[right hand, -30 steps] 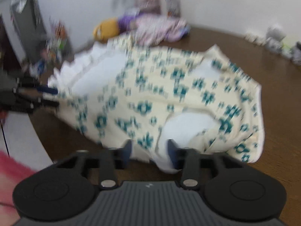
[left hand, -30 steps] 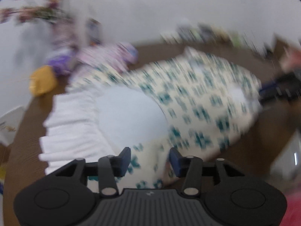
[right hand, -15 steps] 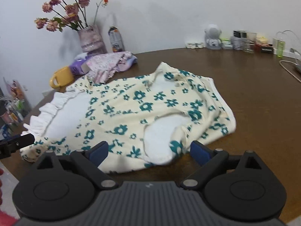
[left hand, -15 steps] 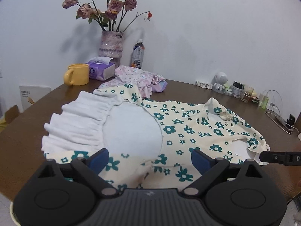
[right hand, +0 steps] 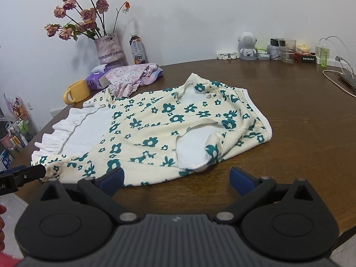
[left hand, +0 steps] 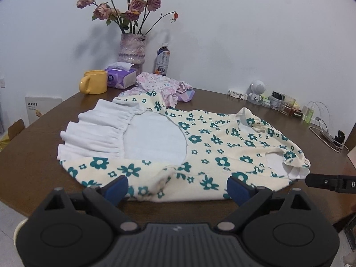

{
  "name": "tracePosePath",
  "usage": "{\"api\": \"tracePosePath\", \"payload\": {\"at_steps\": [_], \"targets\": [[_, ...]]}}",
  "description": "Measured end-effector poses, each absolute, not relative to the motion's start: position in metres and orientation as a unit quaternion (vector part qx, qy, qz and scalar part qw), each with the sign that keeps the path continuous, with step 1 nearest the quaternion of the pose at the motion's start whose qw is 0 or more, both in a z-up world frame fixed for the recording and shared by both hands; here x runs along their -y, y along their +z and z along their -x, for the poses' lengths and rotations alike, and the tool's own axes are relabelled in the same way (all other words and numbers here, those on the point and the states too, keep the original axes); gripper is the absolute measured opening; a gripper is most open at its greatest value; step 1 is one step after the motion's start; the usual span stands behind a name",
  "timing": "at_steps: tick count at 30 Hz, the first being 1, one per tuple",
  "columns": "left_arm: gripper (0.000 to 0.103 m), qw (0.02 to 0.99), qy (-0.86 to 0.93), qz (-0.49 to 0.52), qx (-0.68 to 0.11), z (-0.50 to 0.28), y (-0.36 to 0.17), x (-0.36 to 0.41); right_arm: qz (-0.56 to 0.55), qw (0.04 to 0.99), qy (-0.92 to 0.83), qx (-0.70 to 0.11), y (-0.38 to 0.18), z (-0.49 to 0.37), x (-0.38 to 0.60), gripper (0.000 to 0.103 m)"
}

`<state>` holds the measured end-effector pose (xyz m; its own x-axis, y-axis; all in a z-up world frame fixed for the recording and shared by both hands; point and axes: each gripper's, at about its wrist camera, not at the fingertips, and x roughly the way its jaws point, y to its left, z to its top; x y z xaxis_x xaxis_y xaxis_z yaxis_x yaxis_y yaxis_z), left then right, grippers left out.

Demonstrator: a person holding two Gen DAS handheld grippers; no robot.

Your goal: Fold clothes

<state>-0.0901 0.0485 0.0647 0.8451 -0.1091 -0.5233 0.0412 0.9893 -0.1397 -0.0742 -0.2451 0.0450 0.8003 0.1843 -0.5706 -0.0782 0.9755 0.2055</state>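
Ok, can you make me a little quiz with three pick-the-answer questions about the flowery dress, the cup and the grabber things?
1. Where is the yellow mug?
A. on the dress
B. beside the purple tissue box
C. on the floor

2. What colour are the flowers on the dress?
A. red
B. teal
C. orange

3. What is the left hand-held gripper doing?
A. squeezing the dress
B. holding the mug
C. open, gripping nothing

Answers:
1 B, the mug stands on the table next to the tissue box.
2 B, teal flowers on cream cloth.
3 C, its blue pads stand wide apart over the dress's near edge without pressing on it.
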Motion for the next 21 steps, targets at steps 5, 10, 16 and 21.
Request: {"api": "tracePosePath", "payload": {"at_steps": [5,10,16,21], "targets": [[0.095,0.958,-0.028,0.061,-0.278,0.095,0.064,-0.053,-0.087,0.947,0.064,-0.302,0.043,0.088,0.246,0.102],[0.095,0.953,-0.017,0.003,-0.303,0.085,0.059,-0.059,-0.056,0.957,0.040,-0.283,0.039,0.088,0.258,0.102],[0.095,0.940,-0.046,-0.117,-0.317,0.079,0.056,-0.063,0.135,0.954,0.026,-0.267,0.036,0.071,0.266,0.099],[0.089,0.909,-0.059,-0.248,-0.331,0.063,0.048,-0.058,0.299,0.913,0.066,-0.270,0.029,0.046,0.261,0.088]]}}
